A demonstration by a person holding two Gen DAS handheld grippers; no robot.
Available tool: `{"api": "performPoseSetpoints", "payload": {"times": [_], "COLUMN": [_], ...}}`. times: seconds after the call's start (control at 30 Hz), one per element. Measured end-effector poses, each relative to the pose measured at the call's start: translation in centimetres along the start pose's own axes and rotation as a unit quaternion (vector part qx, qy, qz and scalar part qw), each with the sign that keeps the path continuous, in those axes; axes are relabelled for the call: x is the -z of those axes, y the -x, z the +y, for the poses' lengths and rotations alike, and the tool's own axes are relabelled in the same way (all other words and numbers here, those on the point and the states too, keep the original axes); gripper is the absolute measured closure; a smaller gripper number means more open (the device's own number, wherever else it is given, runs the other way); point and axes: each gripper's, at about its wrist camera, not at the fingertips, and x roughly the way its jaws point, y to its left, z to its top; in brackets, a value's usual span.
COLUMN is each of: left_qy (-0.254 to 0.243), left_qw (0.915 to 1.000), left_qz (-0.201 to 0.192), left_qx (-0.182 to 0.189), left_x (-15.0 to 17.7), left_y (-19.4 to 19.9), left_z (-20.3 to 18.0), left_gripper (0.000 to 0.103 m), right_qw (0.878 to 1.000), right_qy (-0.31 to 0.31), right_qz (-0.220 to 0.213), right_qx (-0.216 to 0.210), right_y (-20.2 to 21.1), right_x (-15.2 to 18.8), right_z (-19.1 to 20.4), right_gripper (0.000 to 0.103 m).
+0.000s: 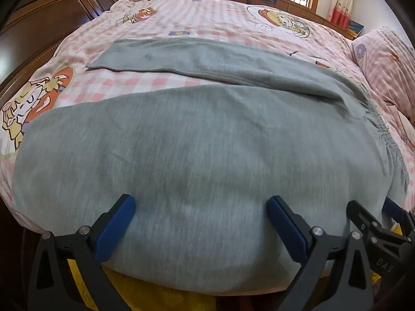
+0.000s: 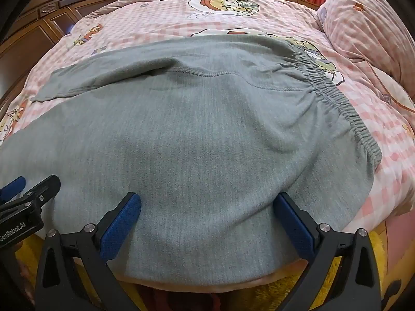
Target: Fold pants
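Both hand-held grippers wide open w/ pants (image 2: 197, 129) just ahead.

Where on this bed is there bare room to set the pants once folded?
Free: the checked quilt between the far pant leg and the window-side ledge, and the strip between waistband and pillow. Crowded: the near edge, where the grey pants and both open grippers sit.

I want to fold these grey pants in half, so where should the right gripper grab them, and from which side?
Grip the near end of the elastic waistband, coming in from the bed's near edge. The pants lie flat on the bedspread with the waistband at right, and the open right gripper already hangs over the near leg.
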Motion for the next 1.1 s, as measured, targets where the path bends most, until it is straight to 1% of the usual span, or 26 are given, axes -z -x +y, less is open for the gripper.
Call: {"api": "performPoseSetpoints", "payload": {"times": [0.2, 0.67, 0.77, 0.9, 1.1], "left_qy": [0.001, 0.005, 0.006, 0.005, 0.002], "left_qw": [1.0, 0.9998, 0.9997, 0.9996, 1.0], "left_qz": [-0.003, 0.019, 0.024, 0.026, 0.003], "left_qx": [0.002, 0.006, 0.005, 0.006, 0.004], "left_x": [0.3, 0.0, 0.0, -0.2, 0.2], "left_y": [0.0, -0.2, -0.3, -0.4, -0.1], "left_z": [0.0, 0.0, 0.1, 0.2, 0.3], "left_gripper": [0.0, 0.0, 0.0, 0.0, 0.0], "right_qw": [1.0, 0.999, 0.999, 1.0, 1.0], "right_qy": [0.003, 0.004, 0.004, 0.005, 0.003], "right_qz": [0.012, 0.036, 0.032, 0.012, -0.002], "right_qx": [0.001, 0.0, 0.0, 0.004, 0.008], "right_y": [-0.2, -0.6, -0.6, -0.4, -0.1], "right_x": [-0.1, -0.8, -0.6, -0.1, 0.2], "right_z": [0.0, 0.1, 0.1, 0.3, 0.4], "right_gripper": [0.0, 0.0, 0.0, 0.0, 0.0]}}
